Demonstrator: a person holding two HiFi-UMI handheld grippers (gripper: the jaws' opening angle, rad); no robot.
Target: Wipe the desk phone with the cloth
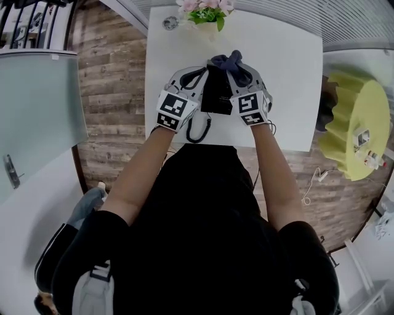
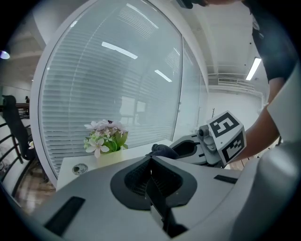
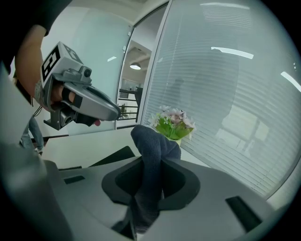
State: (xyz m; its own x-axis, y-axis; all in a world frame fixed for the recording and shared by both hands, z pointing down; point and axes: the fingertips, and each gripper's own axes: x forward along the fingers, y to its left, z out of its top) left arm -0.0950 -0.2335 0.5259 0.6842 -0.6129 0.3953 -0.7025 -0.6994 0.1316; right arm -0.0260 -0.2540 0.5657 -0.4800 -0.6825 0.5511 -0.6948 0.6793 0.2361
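L tongs (image 2: 151,162) closed, R tongs (image 3: 151,160) clamped on dark cloth (image 3: 153,139), over desk phone (image 1: 216,95), white table (image 1: 289,74)

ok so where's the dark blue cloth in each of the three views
Head view: the cloth is upper centre, just below the flowers.
Left gripper view: the cloth is a dark lump at centre, just past the jaws, right of the flowers.
Right gripper view: the cloth is low centre, pinched between the jaws and sticking up, left of the flowers.
Shared landmark: the flowers.
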